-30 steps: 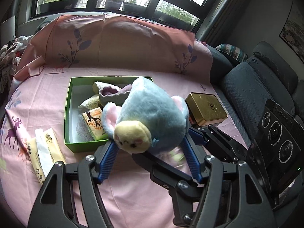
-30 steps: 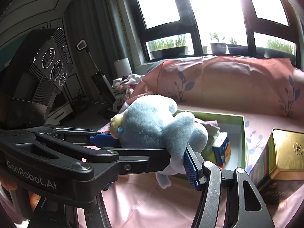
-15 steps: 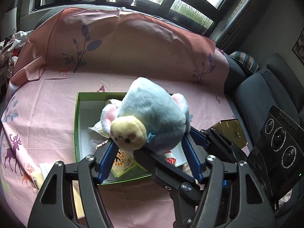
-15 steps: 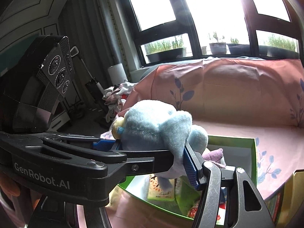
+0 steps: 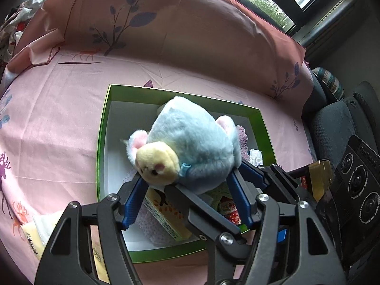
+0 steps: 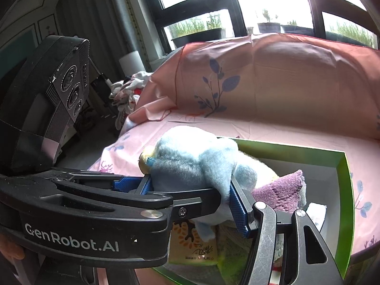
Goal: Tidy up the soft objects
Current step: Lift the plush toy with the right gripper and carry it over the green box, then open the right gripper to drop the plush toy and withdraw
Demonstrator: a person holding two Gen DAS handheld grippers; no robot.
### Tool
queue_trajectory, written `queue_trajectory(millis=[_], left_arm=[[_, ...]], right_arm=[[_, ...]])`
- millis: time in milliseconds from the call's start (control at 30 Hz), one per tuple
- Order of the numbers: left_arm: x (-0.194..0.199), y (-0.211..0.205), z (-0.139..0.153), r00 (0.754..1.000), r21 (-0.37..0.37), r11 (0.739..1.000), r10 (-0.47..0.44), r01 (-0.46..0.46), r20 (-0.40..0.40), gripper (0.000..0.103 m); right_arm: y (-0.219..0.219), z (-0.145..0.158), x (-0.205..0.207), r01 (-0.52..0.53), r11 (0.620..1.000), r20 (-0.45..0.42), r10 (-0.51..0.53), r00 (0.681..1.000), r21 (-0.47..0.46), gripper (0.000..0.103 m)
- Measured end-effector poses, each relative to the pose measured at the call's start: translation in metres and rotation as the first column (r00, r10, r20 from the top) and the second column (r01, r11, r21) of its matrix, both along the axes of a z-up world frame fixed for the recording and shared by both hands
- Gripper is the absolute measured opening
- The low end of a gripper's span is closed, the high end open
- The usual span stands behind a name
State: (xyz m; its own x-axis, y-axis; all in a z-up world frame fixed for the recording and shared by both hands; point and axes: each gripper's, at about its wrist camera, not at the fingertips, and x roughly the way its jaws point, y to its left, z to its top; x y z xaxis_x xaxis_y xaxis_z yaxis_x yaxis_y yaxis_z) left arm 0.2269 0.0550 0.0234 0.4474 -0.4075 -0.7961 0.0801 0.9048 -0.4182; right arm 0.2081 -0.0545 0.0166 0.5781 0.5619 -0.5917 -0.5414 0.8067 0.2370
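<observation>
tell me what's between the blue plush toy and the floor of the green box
In the left wrist view, the blue plush toy hangs over the green box; beneath it lie a yellow printed packet, a purple knitted cloth and a red-and-white wrapper.

Change over the last second. The blue plush toy (image 5: 190, 147), clamped between the fingers of both the left gripper (image 5: 187, 185) and the right gripper (image 6: 190, 190), has been carried from in front of the green box (image 5: 101, 142) to a position above its interior. The box, formerly beyond the toy, now lies directly beneath it in both wrist views. The gold tin (image 5: 320, 178), earlier fully visible beside the box, has shifted to the right edge of the left wrist view and left the right wrist view.
</observation>
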Motion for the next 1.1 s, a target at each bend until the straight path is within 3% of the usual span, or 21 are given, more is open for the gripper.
queue_trajectory(millis=[500, 633, 933, 1100], left_arm=[[-0.012, -0.017, 0.003, 1.000, 0.156, 0.988, -0.019, 0.019, 0.000, 0.075], [-0.019, -0.019, 0.009, 1.000, 0.215, 0.976, -0.015, 0.010, 0.025, 0.087], [-0.037, -0.014, 0.028, 0.997, 0.272, 0.962, 0.000, -0.019, 0.071, 0.086], [-0.050, -0.017, 0.039, 0.995, 0.316, 0.948, 0.005, -0.037, 0.102, 0.087]], right_arm=[[-0.006, 0.002, -0.017, 0.036, 0.997, -0.041, -0.039, 0.998, -0.066, 0.066], [-0.008, 0.006, -0.024, 0.058, 0.993, -0.030, -0.061, 0.998, -0.104, 0.067], [-0.025, 0.019, -0.041, 0.108, 0.984, -0.016, -0.111, 0.994, -0.140, 0.067], [-0.038, 0.026, -0.050, 0.161, 0.972, 0.000, -0.164, 0.987, -0.173, 0.079]])
